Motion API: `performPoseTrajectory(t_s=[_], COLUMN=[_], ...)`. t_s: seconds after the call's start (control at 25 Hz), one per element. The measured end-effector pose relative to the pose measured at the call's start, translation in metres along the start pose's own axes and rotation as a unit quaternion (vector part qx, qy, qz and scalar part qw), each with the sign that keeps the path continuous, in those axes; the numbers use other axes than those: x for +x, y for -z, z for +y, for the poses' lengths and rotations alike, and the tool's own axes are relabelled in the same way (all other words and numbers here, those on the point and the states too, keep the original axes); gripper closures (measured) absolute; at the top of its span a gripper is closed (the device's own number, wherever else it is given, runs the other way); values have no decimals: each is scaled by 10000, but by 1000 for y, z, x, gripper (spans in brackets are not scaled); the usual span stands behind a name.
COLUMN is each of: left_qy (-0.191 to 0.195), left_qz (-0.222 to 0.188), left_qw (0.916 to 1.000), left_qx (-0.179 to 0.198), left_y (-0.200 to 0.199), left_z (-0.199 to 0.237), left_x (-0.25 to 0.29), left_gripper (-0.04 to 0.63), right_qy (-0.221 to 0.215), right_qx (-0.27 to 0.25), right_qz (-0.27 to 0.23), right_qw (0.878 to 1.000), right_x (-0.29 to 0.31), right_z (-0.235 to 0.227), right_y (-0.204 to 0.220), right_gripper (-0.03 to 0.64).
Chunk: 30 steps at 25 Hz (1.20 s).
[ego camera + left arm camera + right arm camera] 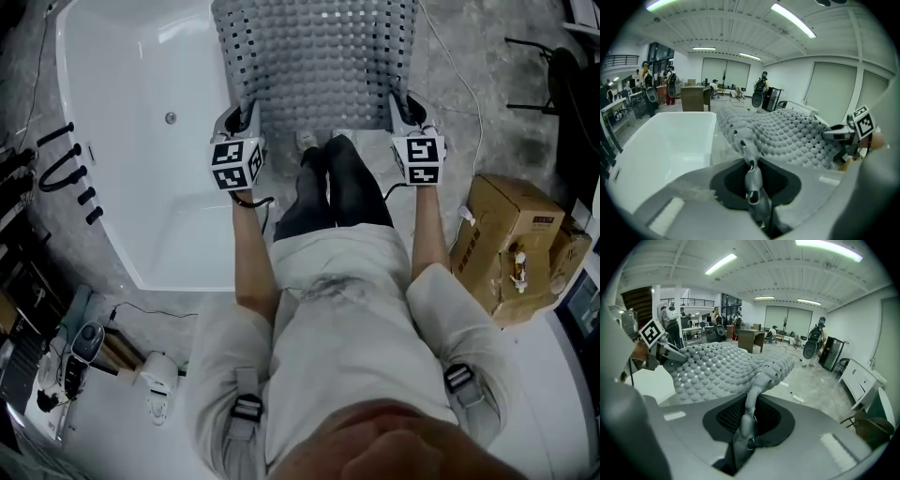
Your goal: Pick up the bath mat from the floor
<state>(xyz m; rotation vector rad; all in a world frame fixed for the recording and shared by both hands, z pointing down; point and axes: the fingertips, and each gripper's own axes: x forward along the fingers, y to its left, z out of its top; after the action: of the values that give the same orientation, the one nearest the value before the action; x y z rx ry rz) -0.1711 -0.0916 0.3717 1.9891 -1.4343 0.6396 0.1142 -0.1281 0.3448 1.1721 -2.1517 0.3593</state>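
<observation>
Mottled grey floor (pixel 525 122), white bathtub (pixel 141 169) at left, cardboard boxes (pixel 506 234) at right

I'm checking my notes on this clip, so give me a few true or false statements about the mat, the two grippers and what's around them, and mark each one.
1. Each gripper is clamped on a near corner of the bath mat. True: the left gripper and the right gripper each pinch one.
2. The bath mat is smooth and plain. False: it is grey, covered in bumps and holes.
3. A white bathtub lies on the person's left. True.
4. The cardboard box sits inside the bathtub. False: it stands on the floor at the person's right, apart from the tub.
</observation>
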Motion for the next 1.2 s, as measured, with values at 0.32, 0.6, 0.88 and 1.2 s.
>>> performPoseTrajectory(t_s=[0.32, 0.6, 0.88, 1.2], left_qy=[59, 100, 134, 228], left_qz=[-470, -911, -1294, -1680], left_qw=[9989, 9955, 9902, 9828], left_qx=[50, 227, 499, 734], left_y=[-50, -95, -138, -174], left_z=[-10, -16, -23, -30], left_x=[-42, -80, -120, -158], left_gripper=[545, 545, 545, 545], right_qy=[132, 144, 328, 471], right_qx=[-327, -506, -629, -671], right_qz=[-415, -877, -1273, -1619], right_qw=[9985, 9948, 9893, 9834], right_x=[-44, -84, -124, -168], right_z=[-8, -14, -9, -6], right_y=[-62, -108, -157, -192], right_gripper=[568, 566, 568, 568])
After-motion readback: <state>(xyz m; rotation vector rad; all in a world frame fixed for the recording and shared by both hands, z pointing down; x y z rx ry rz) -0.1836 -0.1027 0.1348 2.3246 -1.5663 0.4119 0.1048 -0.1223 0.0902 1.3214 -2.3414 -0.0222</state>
